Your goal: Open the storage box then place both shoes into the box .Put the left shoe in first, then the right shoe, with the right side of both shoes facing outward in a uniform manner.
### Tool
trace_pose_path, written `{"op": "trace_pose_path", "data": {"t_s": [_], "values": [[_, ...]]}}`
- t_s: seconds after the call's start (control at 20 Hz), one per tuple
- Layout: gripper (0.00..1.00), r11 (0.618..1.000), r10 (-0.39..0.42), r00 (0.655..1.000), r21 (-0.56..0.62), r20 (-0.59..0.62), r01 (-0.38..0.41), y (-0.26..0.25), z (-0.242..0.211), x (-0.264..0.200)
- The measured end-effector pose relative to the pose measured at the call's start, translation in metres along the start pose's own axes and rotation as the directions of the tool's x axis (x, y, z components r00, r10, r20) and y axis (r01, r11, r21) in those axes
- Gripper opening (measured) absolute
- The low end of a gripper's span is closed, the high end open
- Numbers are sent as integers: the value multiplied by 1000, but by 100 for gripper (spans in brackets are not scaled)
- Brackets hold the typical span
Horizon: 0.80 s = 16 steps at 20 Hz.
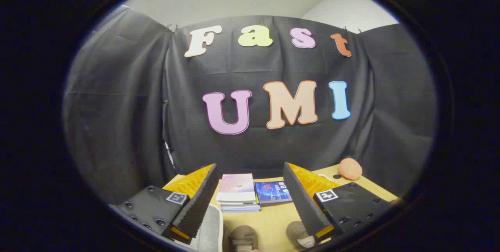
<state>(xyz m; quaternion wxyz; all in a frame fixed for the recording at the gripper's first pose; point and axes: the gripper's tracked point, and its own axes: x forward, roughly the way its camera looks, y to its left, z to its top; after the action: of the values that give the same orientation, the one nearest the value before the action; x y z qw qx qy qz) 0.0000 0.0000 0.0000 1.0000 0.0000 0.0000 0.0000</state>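
**Tongs wide and empty above the bench, shoes low between the fingers**

We record the tongs [250, 201] held level over the near part of the bench [273, 217], pointing toward the black cloth wall [250, 146] at 12 o'clock. The two fingers stand wide apart, one at 9 o'clock and one at 3 o'clock of the gap, and nothing is gripped or touched by either of them.

We see two shoes near the base of the tongs. The left-hand shoe [243, 237] lies at 6 o'clock in the gap, brownish-grey, with only its upper part visible. The right-hand shoe [300, 234] lies at 5 o'clock, just beside the inner face of the 3 o'clock finger and partly hidden behind it; we cannot tell whether they touch. We cannot tell which is the left shoe and which the right.

A pale grey fabric surface [209, 228] sits at 7 o'clock, against the inner side of the 9 o'clock finger; we cannot tell what it belongs to.

Beyond the fingers, at 12 o'clock, we note a stack of books [237, 193] with a pale pink cover on top, and just beside it at 1 o'clock a blue book [272, 192] lying flat. Farther out at 2 o'clock, past the 3 o'clock finger, a rounded orange-pink object [350, 168] rests near the bench's far edge.
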Motion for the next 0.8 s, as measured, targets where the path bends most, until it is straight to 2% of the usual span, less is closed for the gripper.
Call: {"op": "trace_pose_path", "data": {"t_s": [0.4,0.8], "values": [[100,1000,-10,1000,-22,-14,9,5,-9,-5],[100,999,29,996,-32,-88,-31,19,-41,-12]]}}
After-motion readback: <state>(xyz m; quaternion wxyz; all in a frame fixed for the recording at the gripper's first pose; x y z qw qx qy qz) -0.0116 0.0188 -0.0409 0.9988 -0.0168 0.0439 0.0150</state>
